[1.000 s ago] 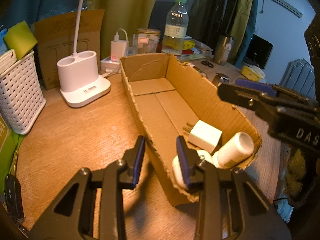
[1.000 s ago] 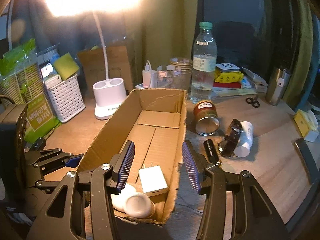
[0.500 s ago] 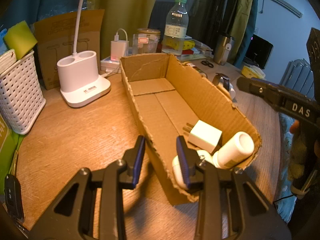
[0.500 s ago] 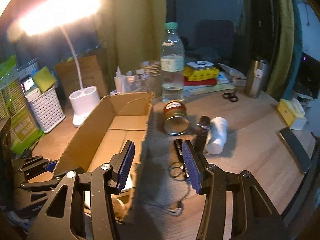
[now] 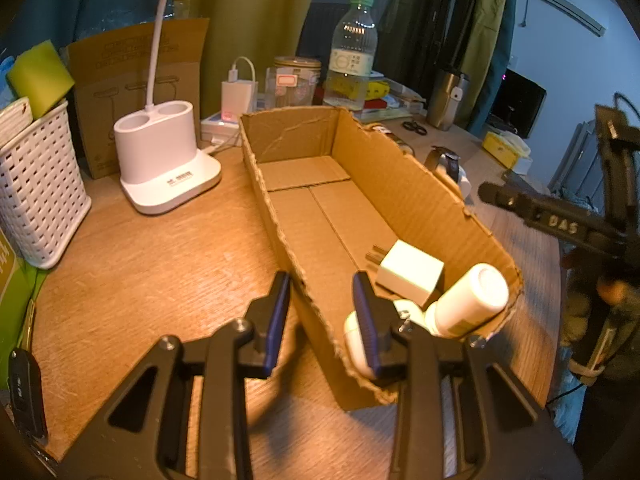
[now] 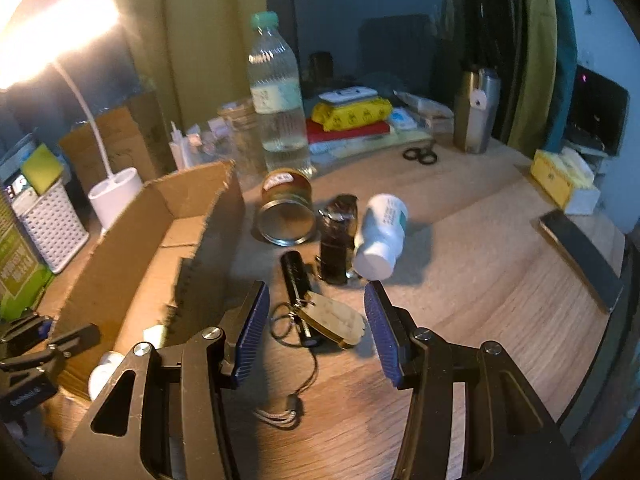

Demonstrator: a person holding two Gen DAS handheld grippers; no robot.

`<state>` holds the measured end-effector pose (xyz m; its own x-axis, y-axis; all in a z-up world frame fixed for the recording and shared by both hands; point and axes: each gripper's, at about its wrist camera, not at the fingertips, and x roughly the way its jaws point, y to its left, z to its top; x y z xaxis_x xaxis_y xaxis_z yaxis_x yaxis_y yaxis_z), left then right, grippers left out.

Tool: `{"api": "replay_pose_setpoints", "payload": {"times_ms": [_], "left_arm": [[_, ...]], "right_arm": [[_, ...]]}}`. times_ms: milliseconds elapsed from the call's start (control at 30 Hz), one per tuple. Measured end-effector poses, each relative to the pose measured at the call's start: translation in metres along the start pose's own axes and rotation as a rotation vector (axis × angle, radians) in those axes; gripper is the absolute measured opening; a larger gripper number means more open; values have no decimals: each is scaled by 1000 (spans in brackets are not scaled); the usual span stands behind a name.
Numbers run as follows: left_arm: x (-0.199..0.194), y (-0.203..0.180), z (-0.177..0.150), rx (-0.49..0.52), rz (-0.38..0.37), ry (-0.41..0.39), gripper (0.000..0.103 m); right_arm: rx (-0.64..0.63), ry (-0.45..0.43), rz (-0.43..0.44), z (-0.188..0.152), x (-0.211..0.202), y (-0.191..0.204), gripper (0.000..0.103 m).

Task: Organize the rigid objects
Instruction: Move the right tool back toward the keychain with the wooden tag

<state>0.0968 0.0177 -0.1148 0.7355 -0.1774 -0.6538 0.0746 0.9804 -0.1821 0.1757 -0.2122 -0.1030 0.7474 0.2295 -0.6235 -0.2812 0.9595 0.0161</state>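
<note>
An open cardboard box [image 5: 420, 208] lies on the wooden desk; it also shows in the right wrist view [image 6: 132, 236]. Inside at its near end lie a white charger plug [image 5: 410, 273], a white bottle [image 5: 468, 300] and a white rounded case [image 5: 356, 344]. My left gripper [image 5: 320, 316] is open, its jaws either side of the box's near left wall. My right gripper [image 6: 314, 330] is open and empty above a key fob with a tan tag [image 6: 332, 322]. Beyond it lie a black cylinder [image 6: 295, 272], a dark bottle [image 6: 336, 240], a white bottle [image 6: 380, 236] and a tin can [image 6: 286, 214].
A white lamp base [image 5: 164, 160], a white basket [image 5: 36, 184] and a black car key [image 5: 22, 392] are left of the box. A water bottle [image 6: 278, 96], scissors [image 6: 420, 155], a steel flask [image 6: 476, 110], a yellow box [image 6: 560, 176] and a dark slab [image 6: 580, 260] stand around.
My right gripper swung right, from over the box to over the key fob beside it, and moved closer. The left gripper has stayed still.
</note>
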Motion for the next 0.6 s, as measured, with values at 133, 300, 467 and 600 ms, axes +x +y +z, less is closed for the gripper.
{"api": "replay_pose_setpoints", "payload": {"times_ms": [133, 300, 467, 600], "left_arm": [[0, 0, 0, 0, 0, 0, 34], [0, 0, 0, 0, 0, 0, 34], [0, 0, 0, 0, 0, 0, 34], [0, 0, 0, 0, 0, 0, 34]], "right_arm": [[16, 31, -7, -5, 13, -6, 53], [45, 58, 9, -8, 24, -14, 52], [68, 77, 21, -8, 33, -18, 53], [65, 87, 32, -9, 37, -17, 53]]}}
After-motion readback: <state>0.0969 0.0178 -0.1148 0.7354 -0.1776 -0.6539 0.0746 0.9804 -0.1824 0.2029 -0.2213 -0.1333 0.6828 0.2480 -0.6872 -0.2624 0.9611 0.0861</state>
